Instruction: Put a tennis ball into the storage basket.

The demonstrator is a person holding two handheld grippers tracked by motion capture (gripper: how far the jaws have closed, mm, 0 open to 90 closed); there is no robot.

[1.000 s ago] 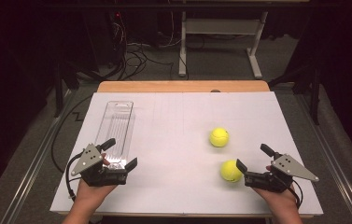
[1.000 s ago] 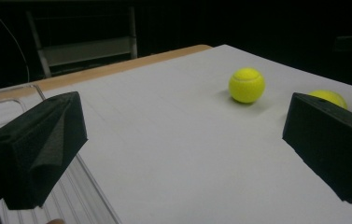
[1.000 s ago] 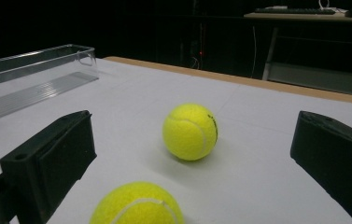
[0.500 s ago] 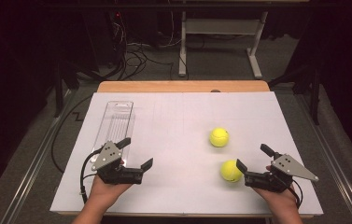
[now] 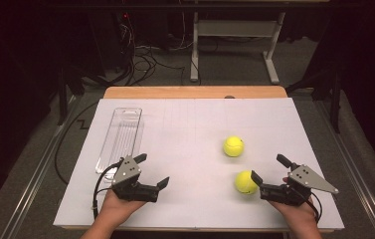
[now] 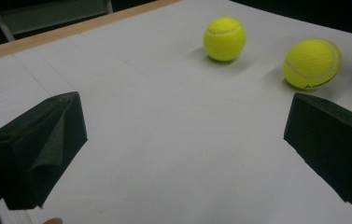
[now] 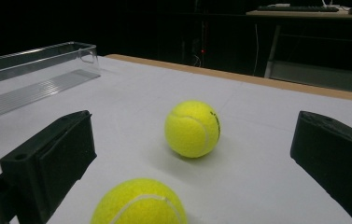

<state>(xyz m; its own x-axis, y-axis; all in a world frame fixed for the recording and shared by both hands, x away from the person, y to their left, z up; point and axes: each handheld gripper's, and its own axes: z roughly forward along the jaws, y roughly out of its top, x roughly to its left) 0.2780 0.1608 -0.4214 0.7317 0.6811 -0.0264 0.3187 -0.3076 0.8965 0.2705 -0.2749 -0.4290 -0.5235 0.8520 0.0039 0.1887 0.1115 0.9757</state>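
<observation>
Right gripper [image 5: 271,175] wide open beside tennis ball [image 5: 246,182]

Tray [image 5: 121,137] left on table [image 5: 195,114]; near ball [image 5: 245,182] before far ball [image 5: 234,146], right

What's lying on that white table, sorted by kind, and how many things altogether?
Fuzzy yellow tennis balls: 2, the far one and the near one by the right gripper
Clear plastic oblong trays: 1, at the table's left
Hand-held black two-jaw grippers: 2, left gripper included, both open
Total: 5
</observation>
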